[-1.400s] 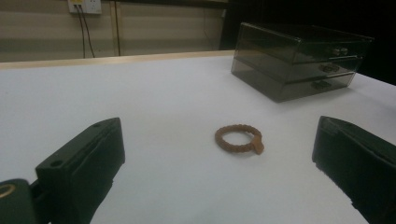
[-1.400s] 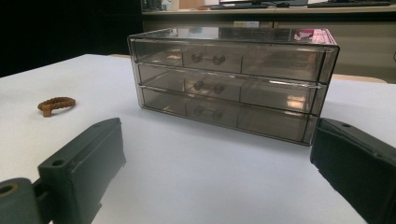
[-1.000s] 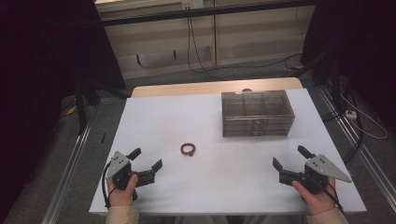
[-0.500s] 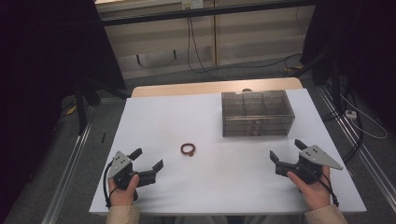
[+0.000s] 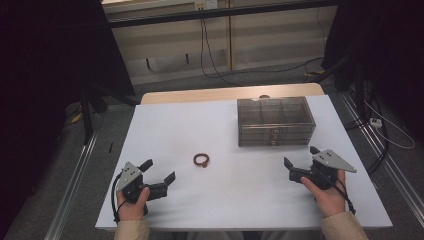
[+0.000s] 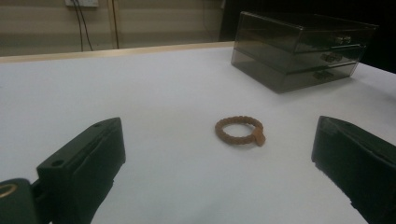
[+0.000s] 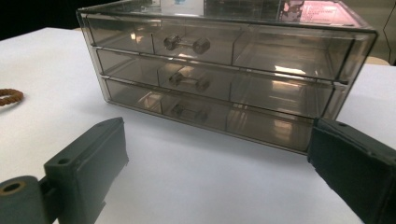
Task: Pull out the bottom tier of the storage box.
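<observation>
A small brown braided ring point(image 5: 201, 160) lies on the white table point(image 5: 180, 125), left of centre. A smoky clear box with three drawers point(image 5: 275, 121) stands at the back right, all drawers closed. My left gripper point(image 5: 160, 170) rests near the front left edge, open and empty, pointing at the ring point(image 6: 239, 130), which lies a little beyond its jaws. My right gripper point(image 5: 301, 156) is open and empty at the front right, a short way in front of the drawer box point(image 7: 224, 70). It faces the drawer fronts and their small handles point(image 7: 187, 44).
The ring point(image 7: 9, 97) shows at the left edge of the right gripper view. Bare white tabletop lies between the two grippers. Metal rails run along the floor on both sides of the table, and cables trail across the floor behind it.
My right gripper has moved forward and a little left, toward the drawer box. The left gripper, the ring and the box have stayed put.
</observation>
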Tool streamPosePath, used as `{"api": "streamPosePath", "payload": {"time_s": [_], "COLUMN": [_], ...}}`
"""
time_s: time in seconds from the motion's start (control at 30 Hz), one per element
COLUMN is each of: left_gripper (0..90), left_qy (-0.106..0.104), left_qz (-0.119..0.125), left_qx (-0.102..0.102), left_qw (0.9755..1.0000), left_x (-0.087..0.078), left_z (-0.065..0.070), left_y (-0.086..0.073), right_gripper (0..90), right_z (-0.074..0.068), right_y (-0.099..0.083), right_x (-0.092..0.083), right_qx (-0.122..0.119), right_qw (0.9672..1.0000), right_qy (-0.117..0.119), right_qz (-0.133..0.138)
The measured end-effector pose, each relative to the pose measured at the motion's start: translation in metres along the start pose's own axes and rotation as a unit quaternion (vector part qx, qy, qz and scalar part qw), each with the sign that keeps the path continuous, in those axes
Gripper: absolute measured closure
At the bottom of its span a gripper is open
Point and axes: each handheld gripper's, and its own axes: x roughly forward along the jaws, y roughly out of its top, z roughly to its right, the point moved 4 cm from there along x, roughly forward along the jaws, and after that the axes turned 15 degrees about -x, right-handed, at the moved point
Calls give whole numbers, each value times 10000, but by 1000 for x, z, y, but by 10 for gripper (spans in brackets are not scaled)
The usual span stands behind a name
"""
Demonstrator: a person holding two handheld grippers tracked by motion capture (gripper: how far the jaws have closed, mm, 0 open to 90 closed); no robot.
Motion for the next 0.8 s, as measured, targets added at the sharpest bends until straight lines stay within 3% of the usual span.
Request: {"api": "streamPosePath", "payload": {"time_s": [0.3,0.8], "left_gripper": [27,27], "left_qy": [15,5], "left_qz": [-13,-39], "left_qx": [-23,-45], "left_qw": [10000,10000], "left_x": [1,2], "left_z": [0,-1], "left_y": [-1,-2], "right_gripper": [56,68], "right_z": [3,4], "right_y": [3,9], "right_x": [15,35], "right_qx": [172,201], "right_qw": [9993,9957], "right_qy": [-53,-138], "right_qz": [-322,-893]}}
